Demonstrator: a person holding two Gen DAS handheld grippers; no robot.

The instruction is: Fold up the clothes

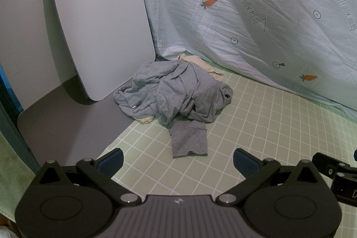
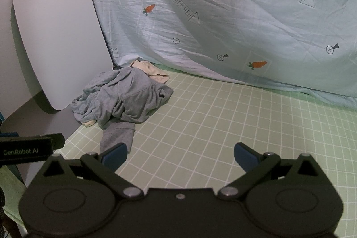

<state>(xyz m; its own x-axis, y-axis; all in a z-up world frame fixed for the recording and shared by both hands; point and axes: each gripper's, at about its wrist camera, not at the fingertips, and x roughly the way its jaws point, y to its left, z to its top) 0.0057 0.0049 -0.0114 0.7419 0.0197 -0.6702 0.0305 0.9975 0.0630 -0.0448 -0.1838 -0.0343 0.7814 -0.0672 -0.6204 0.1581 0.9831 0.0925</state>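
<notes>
A crumpled grey hooded garment [image 1: 176,95] [image 2: 125,97] lies in a heap on the green checked mat [image 1: 256,131] [image 2: 223,122], one cuffed sleeve [image 1: 189,139] stretched toward me. A cream garment [image 1: 200,64] [image 2: 151,70] pokes out from beneath it at the back. My left gripper [image 1: 178,160] is open, just short of the sleeve's cuff, with nothing between its blue pads. My right gripper [image 2: 179,154] is open too, hovering over bare mat to the right of the heap, its left finger close to the sleeve.
A white rounded board [image 1: 98,26] [image 2: 58,37] leans against the wall behind the heap, with a grey board [image 1: 73,126] flat at its foot. A pale blue sheet with carrot prints [image 1: 256,15] [image 2: 223,15] drapes across the back. The other gripper shows at each view's edge.
</notes>
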